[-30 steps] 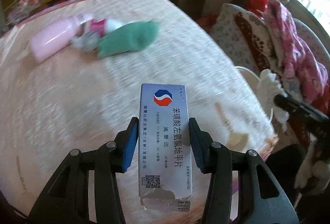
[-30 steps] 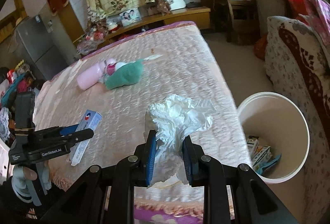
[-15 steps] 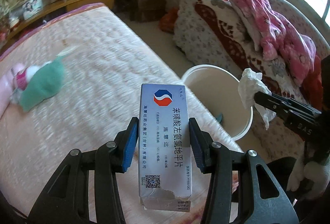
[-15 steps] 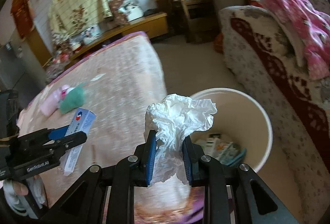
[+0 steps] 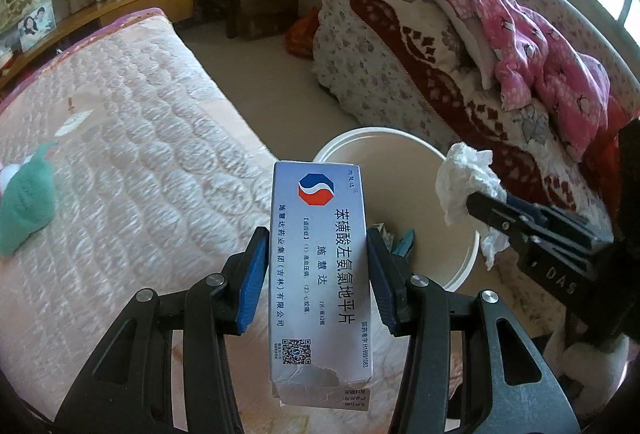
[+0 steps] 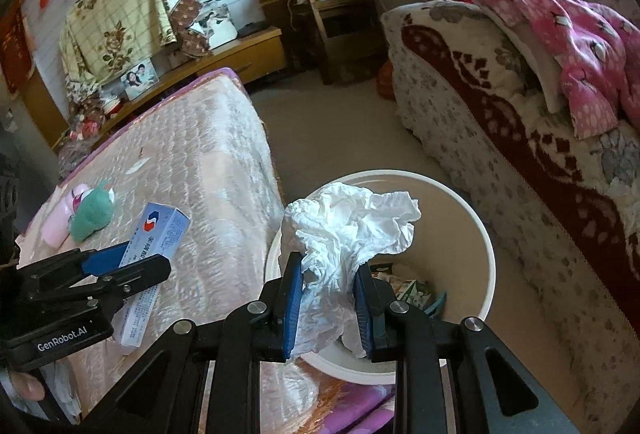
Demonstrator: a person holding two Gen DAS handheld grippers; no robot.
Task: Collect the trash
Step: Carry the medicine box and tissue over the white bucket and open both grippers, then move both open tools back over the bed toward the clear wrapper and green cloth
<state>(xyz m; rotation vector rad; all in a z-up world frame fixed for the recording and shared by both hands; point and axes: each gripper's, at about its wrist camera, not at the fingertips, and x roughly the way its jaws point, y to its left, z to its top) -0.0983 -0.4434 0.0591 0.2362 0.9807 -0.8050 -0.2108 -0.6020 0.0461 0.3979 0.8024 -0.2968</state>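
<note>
Both tools are loaded and hanging near the white bin point(image 5: 460, 234): the left gripper point(image 5: 318, 274) is clamped on the long sides of a silver-blue medicine box point(image 5: 320, 274), and the right gripper point(image 6: 328, 308) is squeezed tight on a crumpled white tissue point(image 6: 348, 234). In the left wrist view the bin's mouth sits at about 1 o'clock from the box, with only the box's far end over the rim; its near end lies over the pink quilted bed point(image 5: 132, 170). In the right wrist view the tissue covers the bin's 9 o'clock side, with discarded cartons showing at the bottom. The step in hand looks like the carry-and-drop. To do it well, I would bring each load fully over the open mouth before letting go, clear of the rim. The tissue is closer to ready; being light and loose, it may cling to a pad, so the jaws should part wide. The box needs a little more travel toward 1 o'clock, and the 2 grippers should stay apart over the bin, as they are now near each other. The box's long axis runs along the gripper's pointing line, from 6 to 12 o'clock in the left view, logo end at 12 and torn flap end at 6, pitched downward. Released so, it should slide in logo end first, provided that end is past the rim.
</note>
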